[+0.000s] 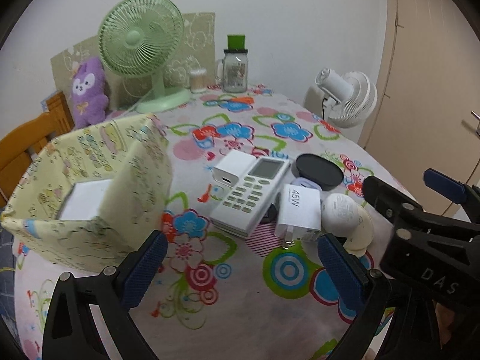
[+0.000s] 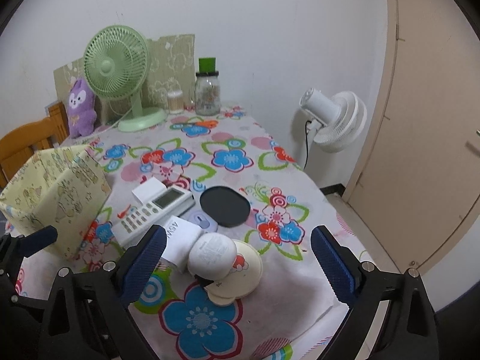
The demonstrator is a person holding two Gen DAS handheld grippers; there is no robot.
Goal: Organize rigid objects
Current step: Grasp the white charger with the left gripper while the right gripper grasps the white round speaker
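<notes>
1. Floral cloth is spread over the desk (image 2: 288,288), with a heap of small gadgets piled mid-desk.
2. White remote (image 1: 250,193) is seen lying across a white charger block (image 1: 229,168); a 45W adapter (image 1: 300,207) sits at its 3 o'clock, touching a round white case (image 2: 211,255) and a cream case (image 2: 246,270).
3. Black oval lid (image 2: 225,205) is found at 12 o'clock of that pile.
4. Yellow fabric box (image 1: 90,198) stands at 9 o'clock, a white box (image 1: 84,199) inside.
5. Left tool (image 1: 240,267) is spread wide, nothing pinched.
6. Right tool (image 2: 237,261) is spread too, the round cases between its fingers, untouched.
</notes>
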